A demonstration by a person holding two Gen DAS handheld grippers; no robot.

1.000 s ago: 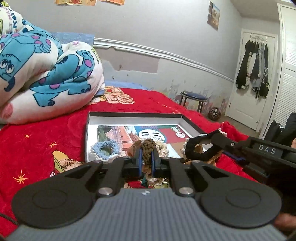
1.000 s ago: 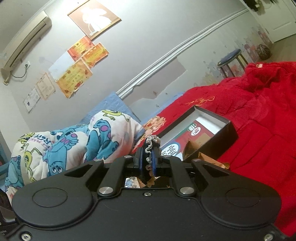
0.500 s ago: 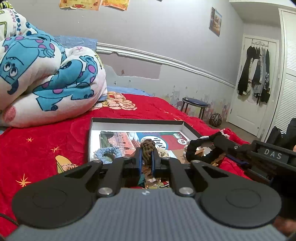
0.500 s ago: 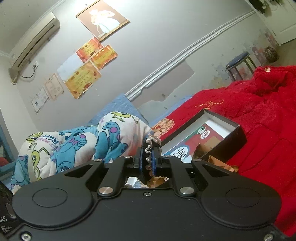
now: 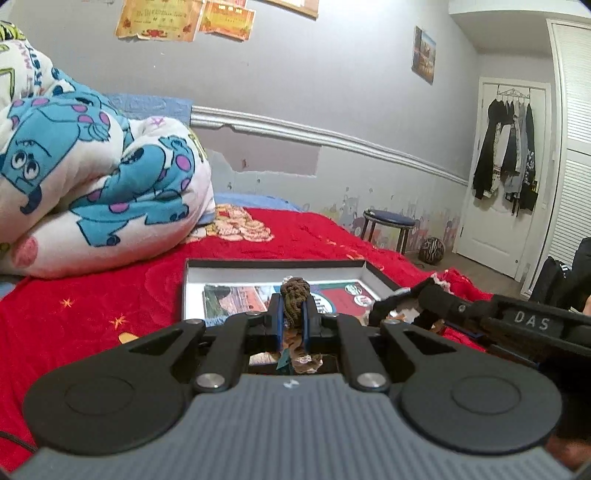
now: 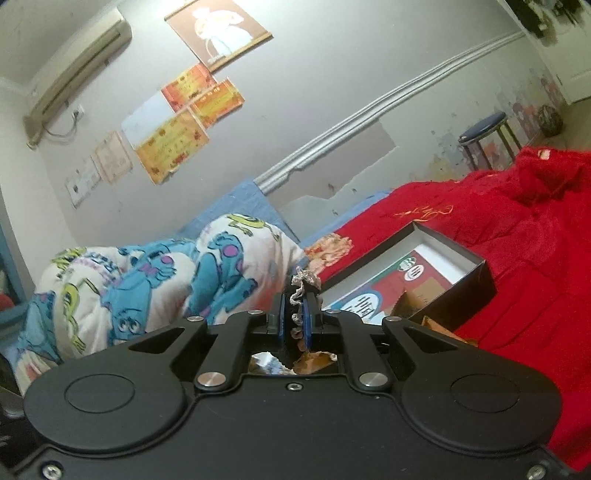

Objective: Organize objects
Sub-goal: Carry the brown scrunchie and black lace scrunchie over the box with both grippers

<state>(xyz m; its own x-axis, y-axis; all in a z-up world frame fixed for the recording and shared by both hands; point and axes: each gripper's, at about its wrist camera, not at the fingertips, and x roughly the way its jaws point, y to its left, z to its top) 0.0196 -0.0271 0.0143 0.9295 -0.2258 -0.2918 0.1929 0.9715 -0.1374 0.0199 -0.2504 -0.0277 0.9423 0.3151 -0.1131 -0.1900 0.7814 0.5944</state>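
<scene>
A red blanket (image 5: 303, 236) with small gold stars is spread over the bed. On the left, a folded white quilt (image 5: 92, 177) printed with blue and green monsters is piled on it, and a blue pillow (image 5: 147, 105) is seen behind the quilt, against the wall. Orange certificates (image 6: 173, 140) and a picture scroll (image 6: 219, 31) are fixed on the grey wall, and an air conditioner (image 6: 77, 70) is mounted high on the left. A white moulding (image 5: 332, 136) runs along the wall, with peeled paint below it. A blue stool (image 5: 388, 221) is placed at the far end of the bed, near a striped ball (image 5: 433, 250) on the floor. Dark clothes (image 5: 506, 147) are hung on the white door (image 5: 491, 236).
</scene>
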